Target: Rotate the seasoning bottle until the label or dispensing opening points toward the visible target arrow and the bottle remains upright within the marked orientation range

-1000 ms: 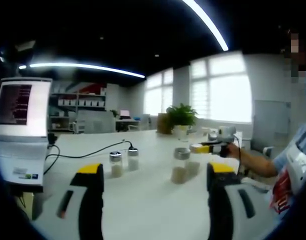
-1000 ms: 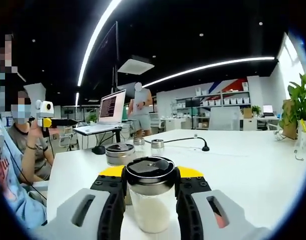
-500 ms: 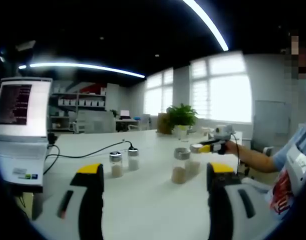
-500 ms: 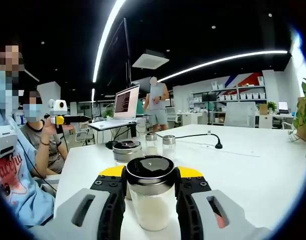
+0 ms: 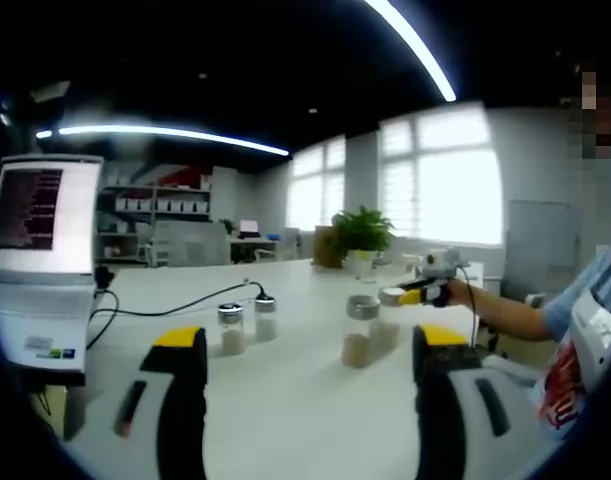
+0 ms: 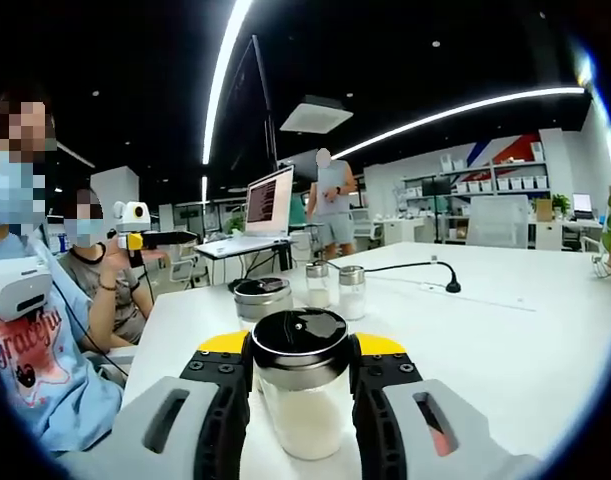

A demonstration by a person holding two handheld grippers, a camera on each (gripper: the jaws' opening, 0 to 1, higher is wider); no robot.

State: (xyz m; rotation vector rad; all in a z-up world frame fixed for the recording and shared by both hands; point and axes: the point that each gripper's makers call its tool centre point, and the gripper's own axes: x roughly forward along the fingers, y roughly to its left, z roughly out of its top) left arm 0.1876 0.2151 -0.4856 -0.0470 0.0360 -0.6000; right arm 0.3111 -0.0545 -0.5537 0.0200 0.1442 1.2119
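The right hand-held gripper has its yellow-tipped jaws clamped on the clear glass seasoning bottle with a black-and-steel lid, upright on the white counter. The left hand-held gripper hovers wide open, holding nothing. Farther off stand two small steel-capped shakers and a laptop.

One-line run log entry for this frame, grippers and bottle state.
right gripper: shut on glass seasoning bottle with dark lid, white powder, upright | left gripper: open, holds nothing | white table: three more jars
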